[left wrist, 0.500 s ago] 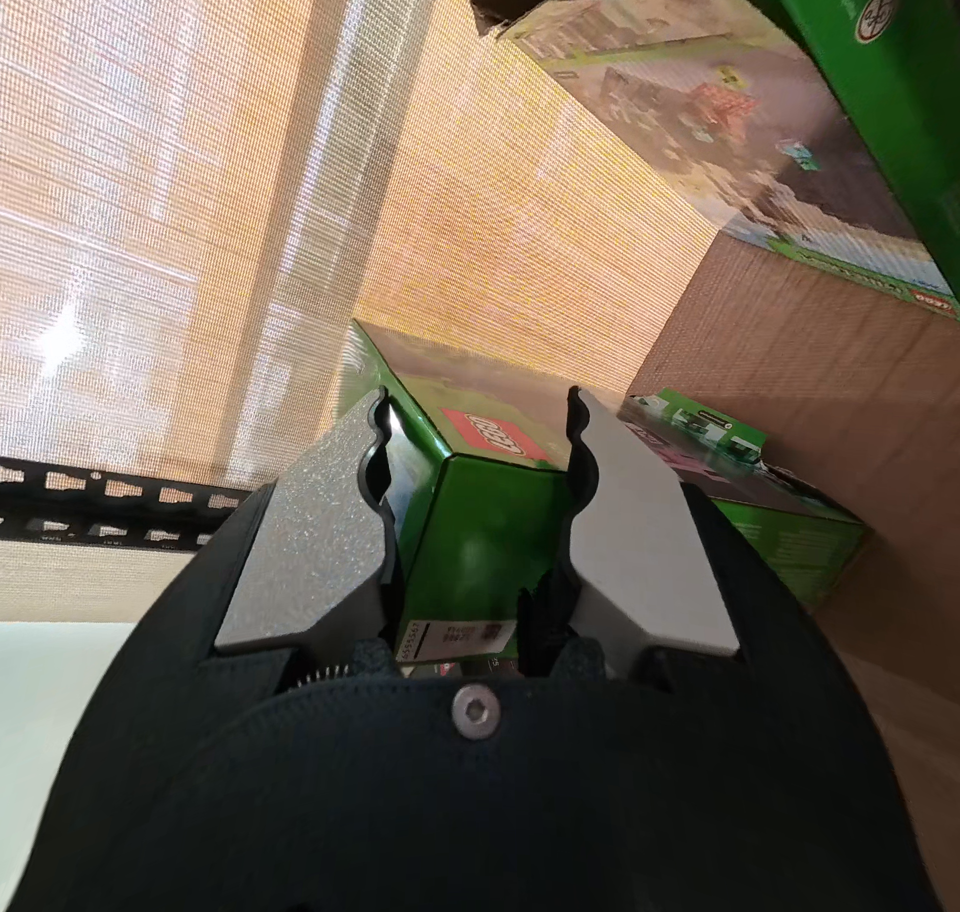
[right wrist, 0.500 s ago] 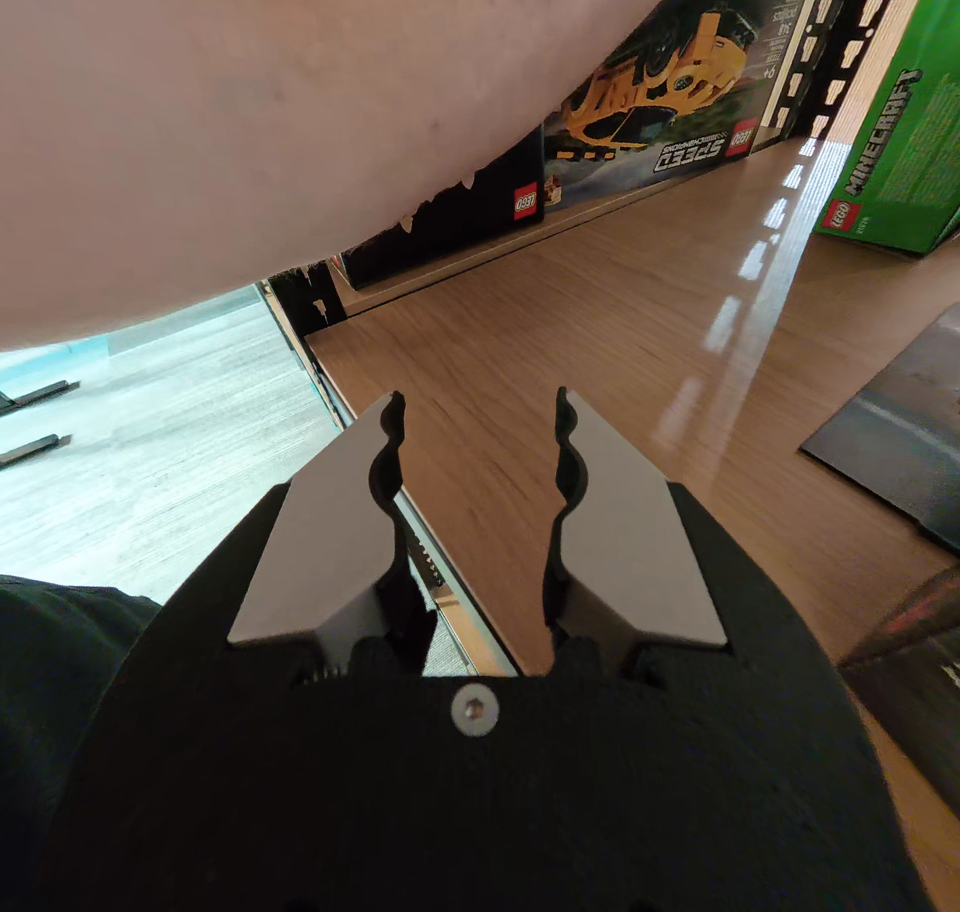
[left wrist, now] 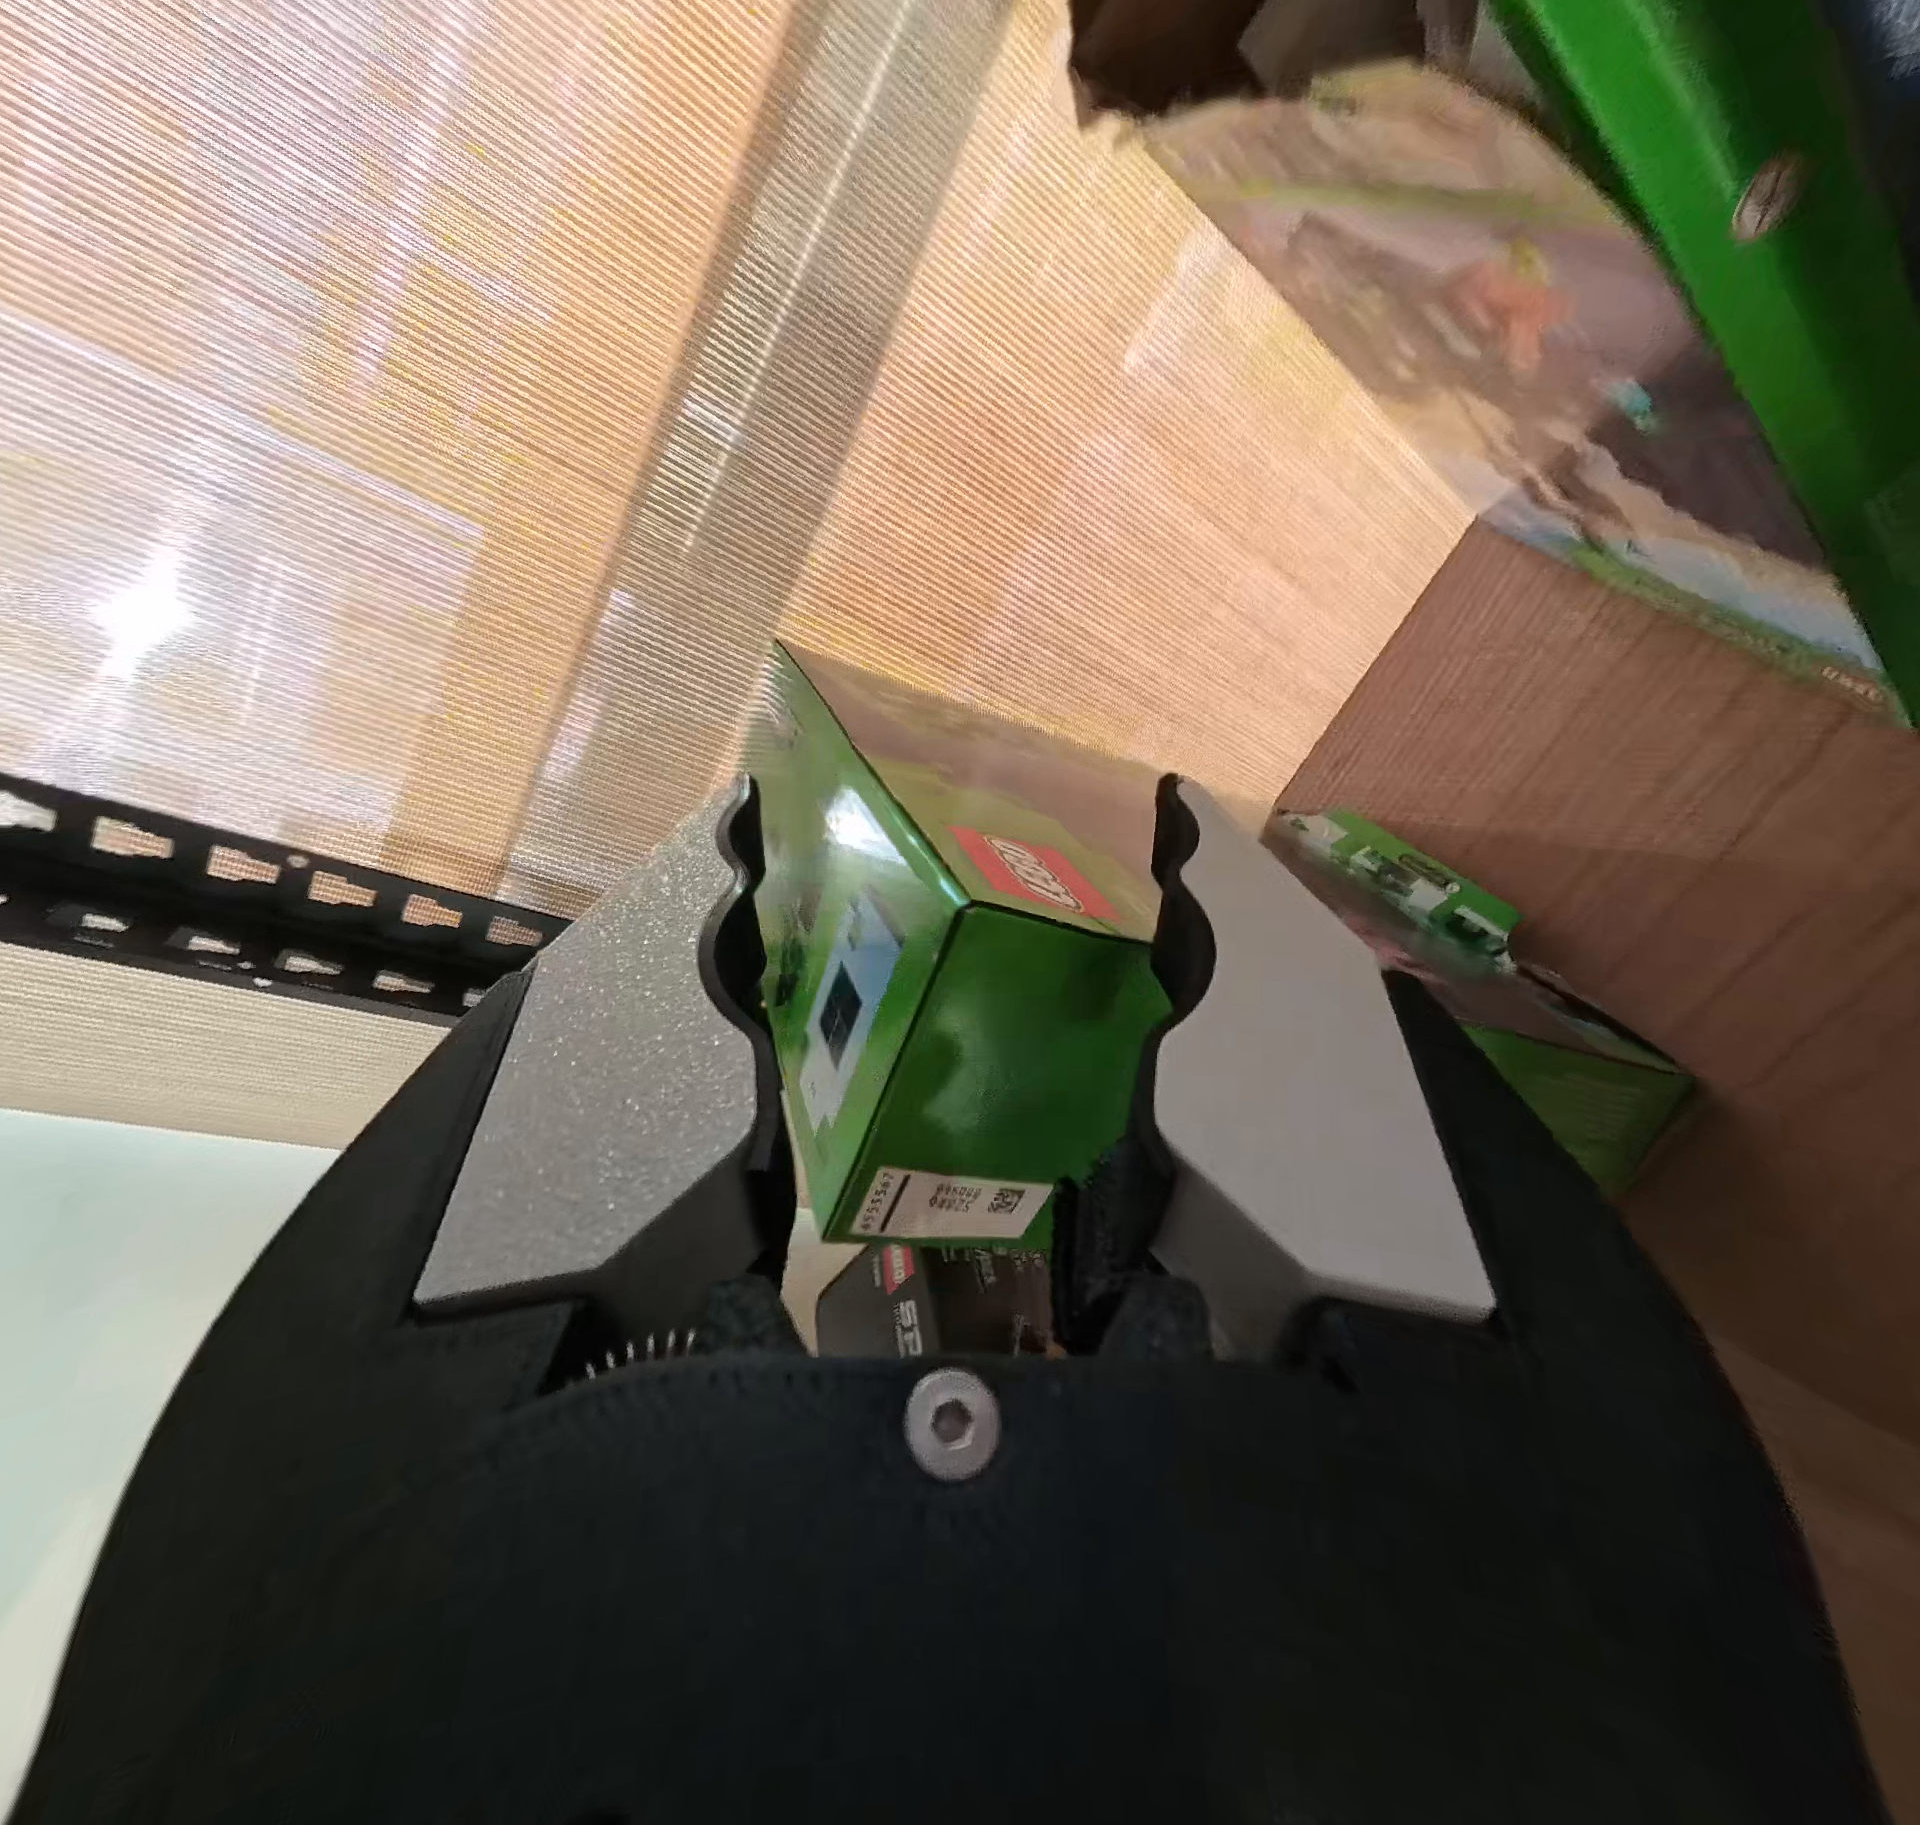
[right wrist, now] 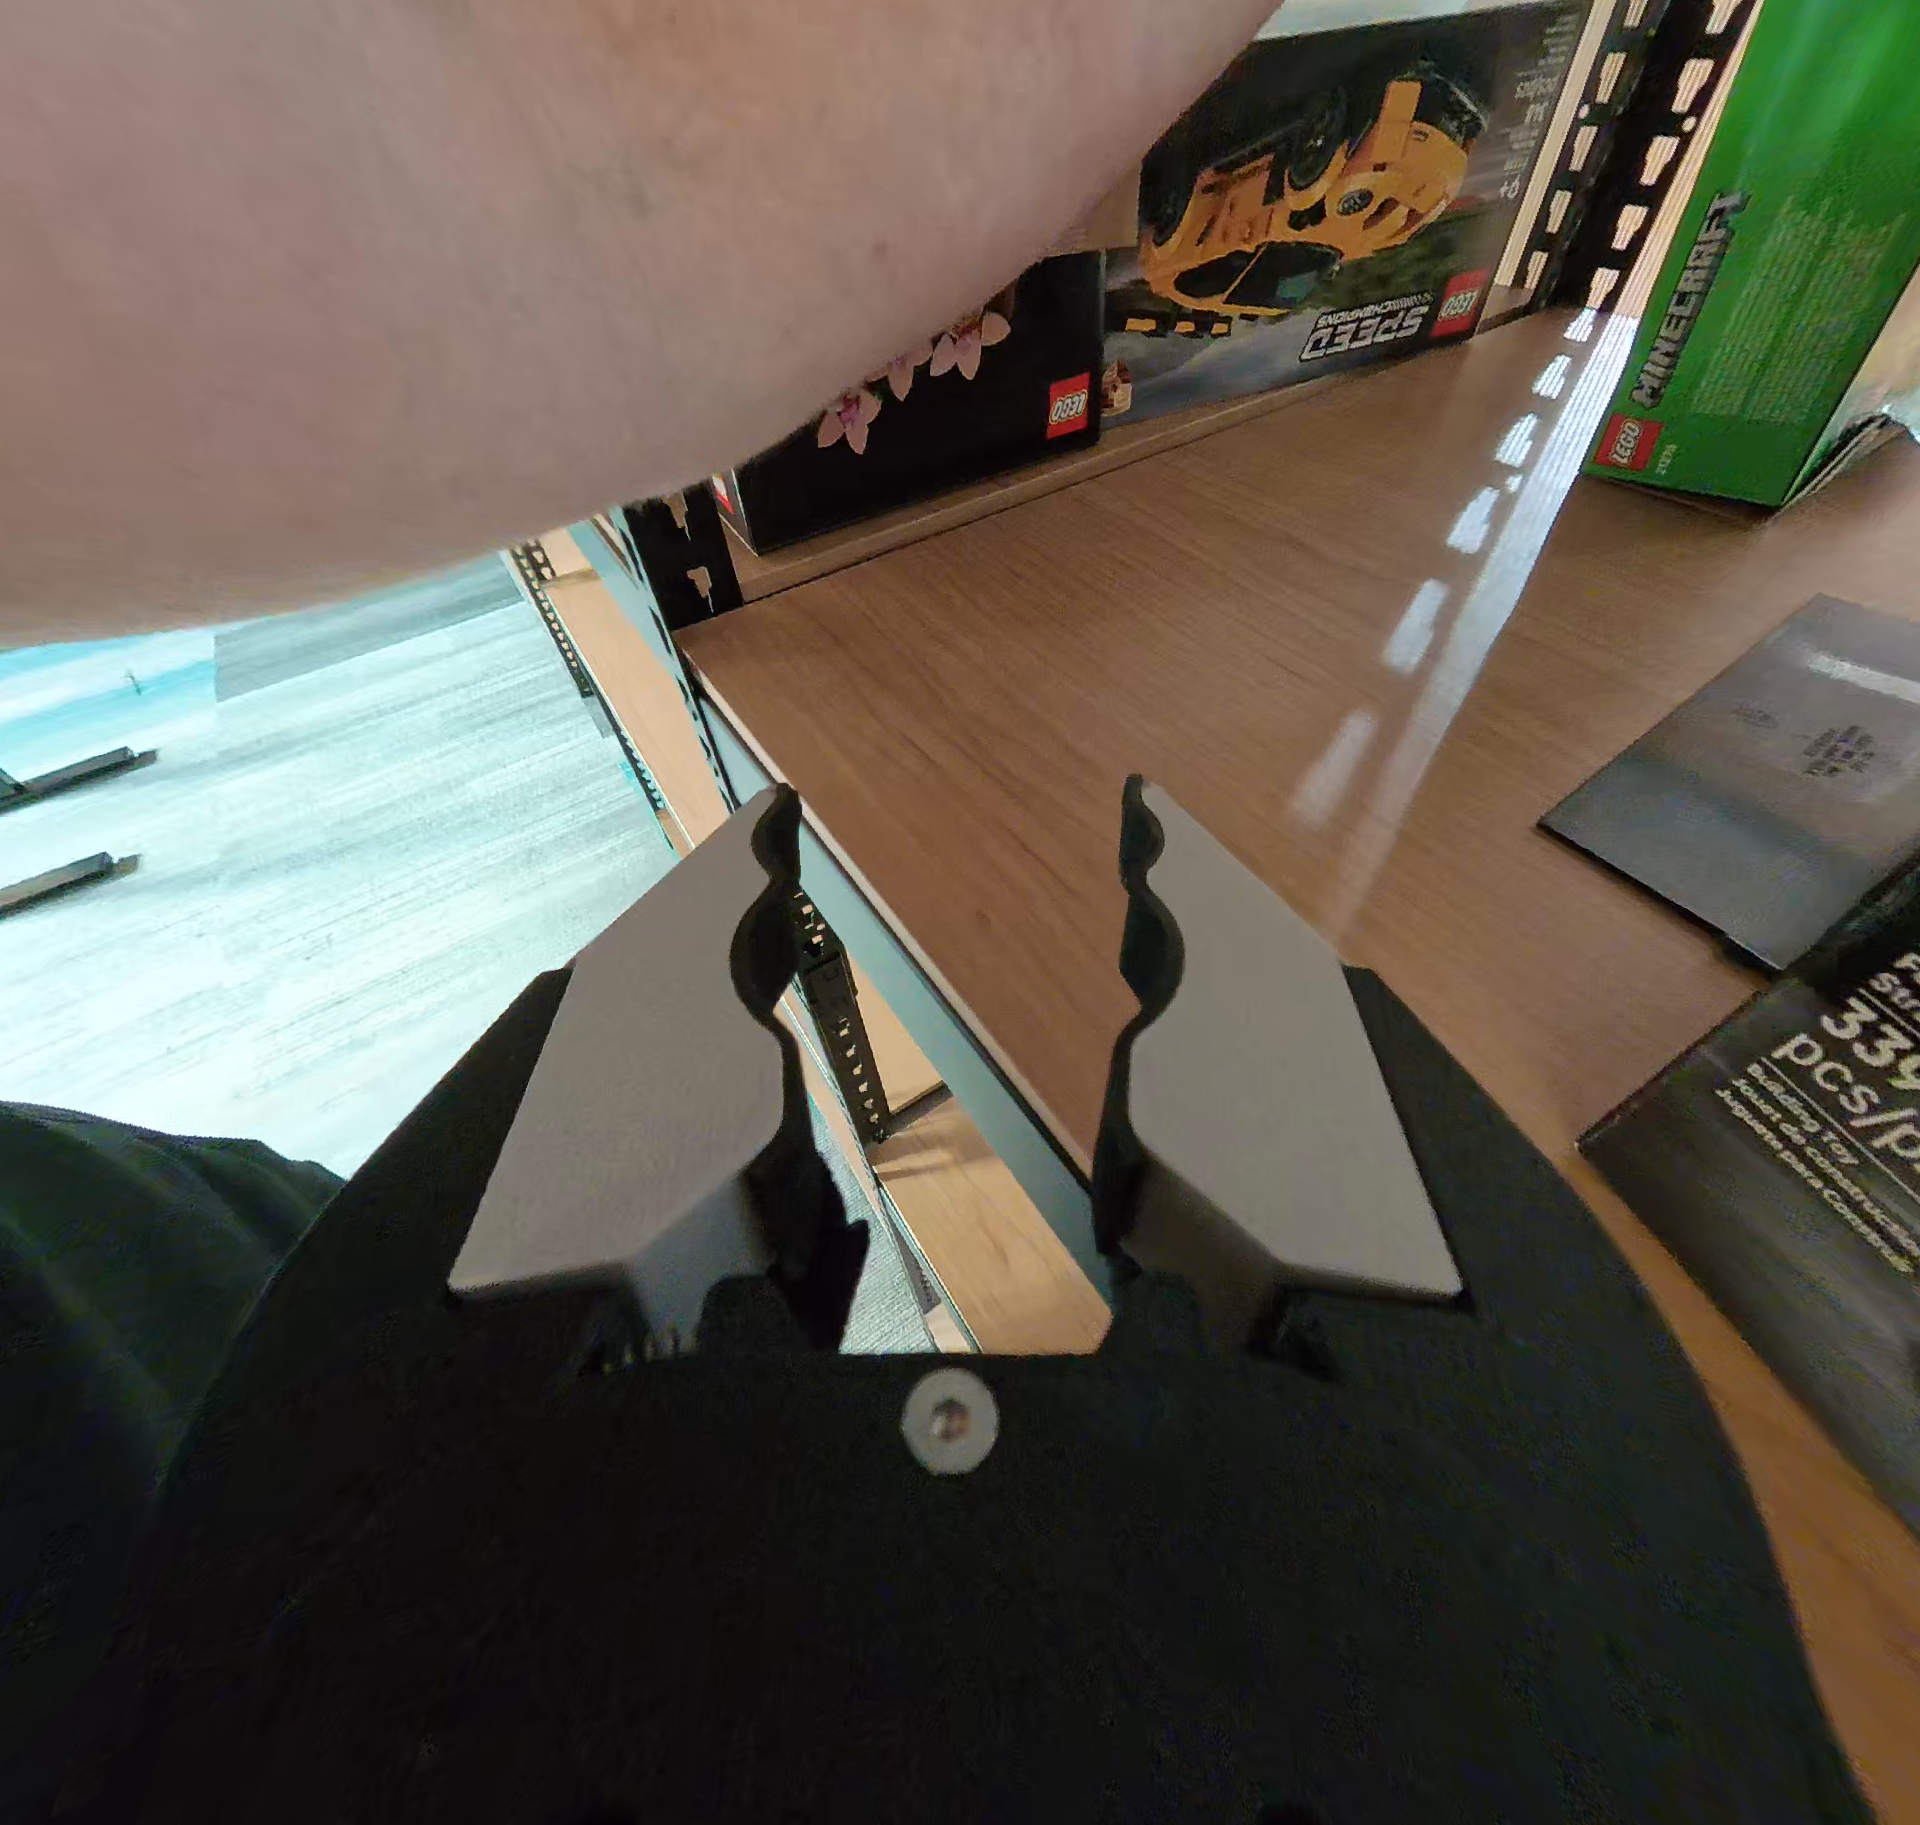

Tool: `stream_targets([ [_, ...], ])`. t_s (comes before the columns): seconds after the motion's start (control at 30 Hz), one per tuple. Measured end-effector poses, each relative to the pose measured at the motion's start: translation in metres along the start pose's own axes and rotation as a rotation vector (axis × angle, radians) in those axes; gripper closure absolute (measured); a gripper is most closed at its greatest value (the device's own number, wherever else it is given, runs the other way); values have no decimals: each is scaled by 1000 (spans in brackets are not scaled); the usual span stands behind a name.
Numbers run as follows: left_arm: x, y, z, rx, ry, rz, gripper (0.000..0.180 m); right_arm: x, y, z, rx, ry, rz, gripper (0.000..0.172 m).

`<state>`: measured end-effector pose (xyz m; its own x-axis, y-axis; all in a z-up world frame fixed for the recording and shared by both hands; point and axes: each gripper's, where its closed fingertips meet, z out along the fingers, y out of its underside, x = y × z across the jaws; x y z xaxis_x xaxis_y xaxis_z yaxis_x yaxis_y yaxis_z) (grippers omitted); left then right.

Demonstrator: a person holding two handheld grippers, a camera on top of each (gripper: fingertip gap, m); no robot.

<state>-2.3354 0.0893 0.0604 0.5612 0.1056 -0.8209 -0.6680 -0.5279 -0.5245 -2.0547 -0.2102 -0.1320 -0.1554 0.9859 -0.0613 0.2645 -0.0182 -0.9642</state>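
Wooden shelf [right wrist: 1195, 695], green box [left wrist: 966, 1027] between left jaws, right jaws bare

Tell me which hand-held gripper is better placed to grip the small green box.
Left. The small green box stands between the fingers of the left hand-held gripper; the right hand-held gripper is open, holding nothing, over the wooden shelf edge.

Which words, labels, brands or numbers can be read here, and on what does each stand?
I do not copy writing; these bear it:
Green box: red logo, coded white sticker.
Car box: red logo, title, small print.
Flower box: red logo.
Tall green box: logo, title.
Black box, lower right: white print.
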Motion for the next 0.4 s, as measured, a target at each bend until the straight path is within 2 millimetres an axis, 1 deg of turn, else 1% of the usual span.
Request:
stream_targets([
  [0.13, -1, -21, -26, 65, -15, -58, 107, -1, -9, -15, 19, 16, -26, 104],
  [0.2, 3, -26, -45, 85, -28, -100, 108, 2, -23, -29, 40, 48, -48, 102],
  [0.27, 18, -36, -69, 158, 3, -211, 115, 12, -49, -50, 77, 123, -87, 95],
  [0.3, 25, -41, -82, 198, 8, -253, 120, 22, -65, -62, 90, 182, -115, 92],
  [0.33, 31, -42, -93, 213, 2, -286, 121, 34, -83, -75, 109, 249, -140, 90],
  [0.37, 41, -44, -102, 237, 26, -318, 122, 48, -104, -89, 134, 309, -161, 91],
  [0.4, 56, -49, -111, 278, 83, -351, 123, 61, -124, -102, 154, 355, -177, 93],
])
